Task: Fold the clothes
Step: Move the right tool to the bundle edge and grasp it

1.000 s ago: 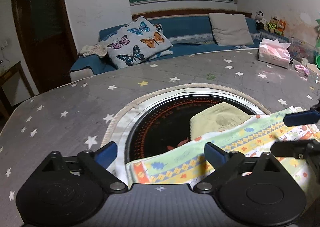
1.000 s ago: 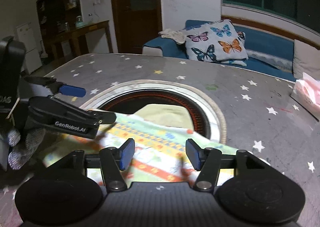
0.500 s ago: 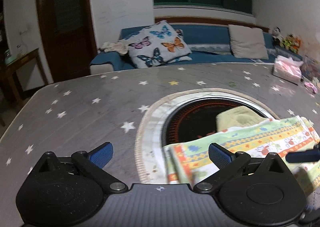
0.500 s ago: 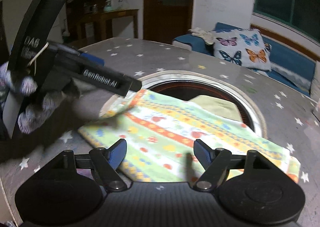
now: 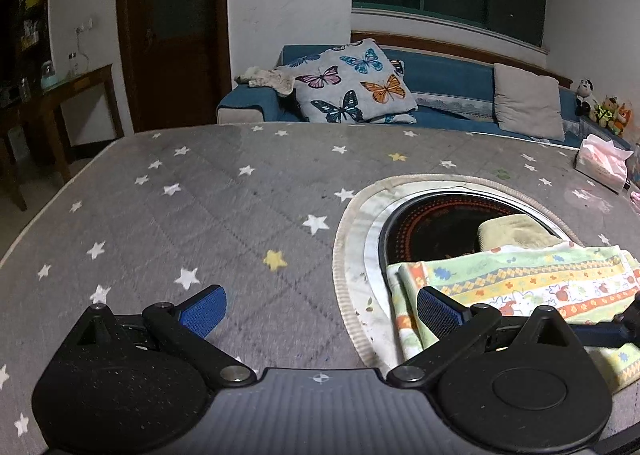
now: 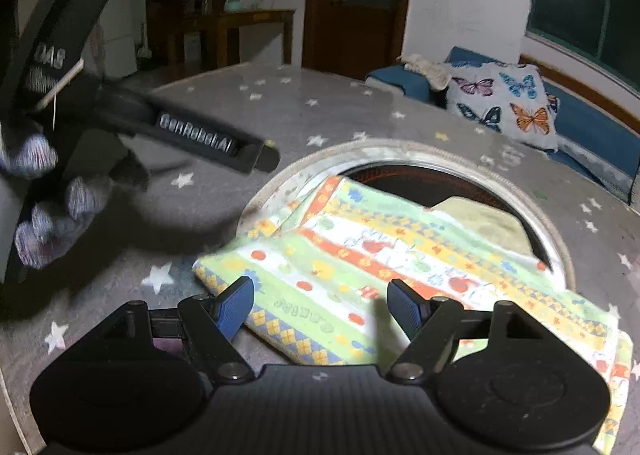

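**A:** Where is the cloth (image 6: 384, 263) right now?

**B:** It lies folded on the desk (image 5: 224, 215), partly over the round dark plate (image 5: 436, 219) sunk into the middle. One end hangs over the plate's pale rim; the rest rests on the starred cover. A plain yellowish cloth (image 5: 516, 233) sits behind it, on the plate, with the striped one overlapping its near edge.

**A:** And your fingers?

**B:** My right gripper (image 6: 320, 309) has its fingers spread wide, empty, above the near edge of the folded cloth. Nothing is pinched; the cloth lies flat below the gap. My left gripper (image 5: 320, 311) is also spread wide and holds nothing. It hangs over bare desk, with its right finger (image 5: 438, 313) just over the cloth's left end.

**A:** Why both open?

**B:** I judge the fold is laid down, so there is no reason to hold on. Open fingers let the layers settle without dragging a corner.

**A:** Why is the left one off to the side?

**B:** From the right wrist view I see it and its gloved hand (image 6: 44, 211) well left of the cloth, blurred. Standing clear keeps it from snagging the stack, I think.

**A:** What comes next?

**B:** Probably another fold, or a tidy of the left end, where the layers look slightly stepped.
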Demonstrator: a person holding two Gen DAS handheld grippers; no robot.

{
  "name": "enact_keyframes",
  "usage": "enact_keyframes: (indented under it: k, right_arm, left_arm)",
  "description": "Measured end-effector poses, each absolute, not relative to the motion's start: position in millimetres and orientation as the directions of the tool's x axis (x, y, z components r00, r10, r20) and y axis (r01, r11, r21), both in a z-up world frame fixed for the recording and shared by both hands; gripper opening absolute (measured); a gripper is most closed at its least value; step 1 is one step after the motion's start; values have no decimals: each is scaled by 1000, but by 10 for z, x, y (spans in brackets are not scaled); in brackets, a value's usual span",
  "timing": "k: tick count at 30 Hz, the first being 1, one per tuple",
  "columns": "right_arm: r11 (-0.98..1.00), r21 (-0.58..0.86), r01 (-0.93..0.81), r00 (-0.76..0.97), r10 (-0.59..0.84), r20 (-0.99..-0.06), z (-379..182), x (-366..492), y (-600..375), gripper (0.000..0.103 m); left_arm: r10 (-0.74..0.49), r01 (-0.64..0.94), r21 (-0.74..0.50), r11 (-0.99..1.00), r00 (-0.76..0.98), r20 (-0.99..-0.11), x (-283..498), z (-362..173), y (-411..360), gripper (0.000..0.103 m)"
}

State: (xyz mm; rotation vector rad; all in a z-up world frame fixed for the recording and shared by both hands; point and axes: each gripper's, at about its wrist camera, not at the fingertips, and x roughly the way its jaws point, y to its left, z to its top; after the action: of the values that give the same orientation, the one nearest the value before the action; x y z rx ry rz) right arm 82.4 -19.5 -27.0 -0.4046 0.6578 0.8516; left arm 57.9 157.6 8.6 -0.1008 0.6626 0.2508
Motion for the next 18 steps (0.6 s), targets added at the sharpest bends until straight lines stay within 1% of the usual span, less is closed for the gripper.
enact_keyframes:
  k: [8, 11, 12, 13, 15, 18]
  right_arm:
    - [545, -131, -828, 489, 587, -645, -146, 636, -107, 73]
    - [497, -167, -852, 475, 596, -647, -177, 538, 4, 68]
    - [485, -174, -857, 470, 596, -652, -197, 517, 34, 65]
    - [472, -181, -863, 463, 593, -659, -222, 500, 65, 58]
    - [447, -194, -873, 450, 585, -675, -272, 470, 129, 52]
    - [429, -220, -876, 456, 589, -667, -257, 427, 159, 48]
  left_arm:
    - [202, -284, -36, 958, 759, -619, 530, 86, 1643, 103]
    - [204, -295, -44, 954, 754, -624, 522, 75, 1676, 103]
    - [204, -298, -46, 954, 751, -628, 514, 66, 1683, 103]
    - [204, -299, -47, 953, 750, -630, 505, 60, 1688, 103]
    - [202, -301, -50, 952, 747, -634, 485, 52, 1701, 103]
    - [192, -304, -69, 950, 744, -640, 463, 46, 1728, 103]
